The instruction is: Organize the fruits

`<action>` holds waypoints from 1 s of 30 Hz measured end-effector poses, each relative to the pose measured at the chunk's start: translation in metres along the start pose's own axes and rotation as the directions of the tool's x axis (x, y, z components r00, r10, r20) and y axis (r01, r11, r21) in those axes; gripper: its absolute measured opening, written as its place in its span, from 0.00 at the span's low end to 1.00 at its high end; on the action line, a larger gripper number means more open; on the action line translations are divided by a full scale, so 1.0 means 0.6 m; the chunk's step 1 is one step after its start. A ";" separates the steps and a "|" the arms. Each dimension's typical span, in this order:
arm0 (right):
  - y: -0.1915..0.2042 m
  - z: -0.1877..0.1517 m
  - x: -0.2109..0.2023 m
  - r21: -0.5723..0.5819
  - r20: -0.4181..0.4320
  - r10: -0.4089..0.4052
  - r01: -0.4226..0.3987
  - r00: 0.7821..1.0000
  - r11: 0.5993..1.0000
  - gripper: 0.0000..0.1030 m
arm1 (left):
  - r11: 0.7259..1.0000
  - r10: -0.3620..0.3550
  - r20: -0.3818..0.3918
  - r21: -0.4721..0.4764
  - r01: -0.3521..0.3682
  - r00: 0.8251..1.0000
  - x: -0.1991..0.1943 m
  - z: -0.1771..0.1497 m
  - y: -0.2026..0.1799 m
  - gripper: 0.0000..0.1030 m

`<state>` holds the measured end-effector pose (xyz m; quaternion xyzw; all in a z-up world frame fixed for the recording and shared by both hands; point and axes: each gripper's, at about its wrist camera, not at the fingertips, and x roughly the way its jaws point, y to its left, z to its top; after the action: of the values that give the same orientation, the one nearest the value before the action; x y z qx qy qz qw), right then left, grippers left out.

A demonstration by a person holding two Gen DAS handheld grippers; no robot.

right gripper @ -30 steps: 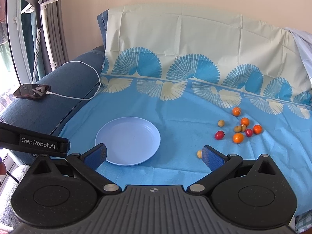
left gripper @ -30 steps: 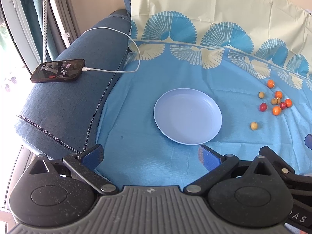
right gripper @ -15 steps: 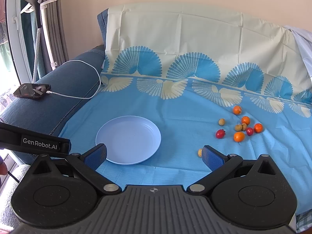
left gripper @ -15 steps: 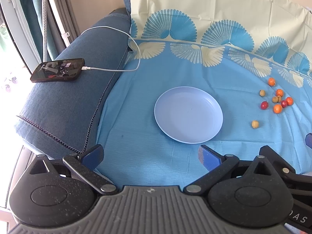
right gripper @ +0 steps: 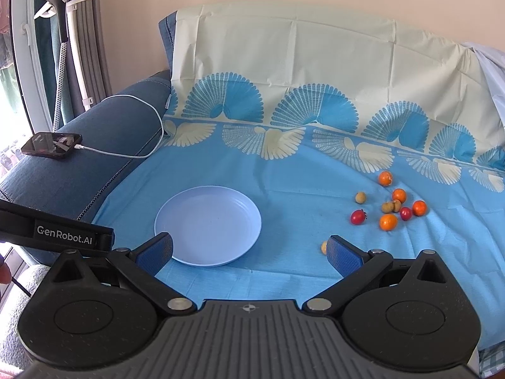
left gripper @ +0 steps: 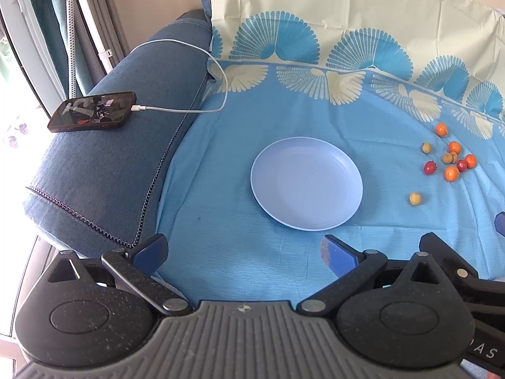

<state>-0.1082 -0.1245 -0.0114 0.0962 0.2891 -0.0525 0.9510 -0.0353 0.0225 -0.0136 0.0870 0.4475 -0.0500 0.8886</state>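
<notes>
A pale blue plate (left gripper: 306,183) (right gripper: 208,225) lies bare on the blue patterned cloth. Right of it is a cluster of small fruits: several orange ones (left gripper: 451,173) (right gripper: 388,222), two red tomatoes (left gripper: 429,167) (right gripper: 358,216) and tan longans (right gripper: 360,197). One tan longan (left gripper: 415,198) (right gripper: 323,247) lies alone nearer the plate, half hidden by my right finger in the right wrist view. My left gripper (left gripper: 244,251) is open before the plate's near side. My right gripper (right gripper: 249,251) is open, holding nothing, over the plate's near edge.
A black phone (left gripper: 92,111) (right gripper: 52,145) on a white charging cable (left gripper: 202,63) lies on the blue sofa arm (left gripper: 104,164) at left. The cream and blue cloth (right gripper: 315,72) runs up the sofa back. A garment steamer stand (right gripper: 63,31) is at far left.
Both views have shifted slightly; the plate and fruits sit a little higher in the frames. Nothing was taken hold of; both grippers stay open.
</notes>
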 end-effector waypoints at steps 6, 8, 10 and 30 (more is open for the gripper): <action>-0.001 0.000 0.007 -0.001 -0.010 0.004 -0.004 1.000 1.000 1.00 | 1.000 0.003 -0.008 0.005 -0.003 1.000 0.005 0.001 -0.005 1.00; -0.001 0.001 0.010 -0.002 -0.014 0.004 -0.004 1.000 1.000 1.00 | 1.000 0.005 -0.009 0.012 -0.005 1.000 0.008 0.002 -0.008 1.00; 0.000 0.002 0.014 -0.005 -0.016 0.004 -0.004 1.000 1.000 1.00 | 1.000 0.008 -0.010 0.019 -0.008 1.000 0.012 0.006 -0.012 1.00; -0.022 0.014 0.090 0.038 -0.085 0.015 -0.012 0.996 0.999 1.00 | 0.998 0.034 -0.077 0.053 -0.030 0.996 0.092 0.061 -0.040 1.00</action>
<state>-0.0610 -0.1415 -0.0367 0.1179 0.3279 -0.0472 0.9361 0.0222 -0.0090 -0.0392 0.1192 0.4787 -0.0442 0.8687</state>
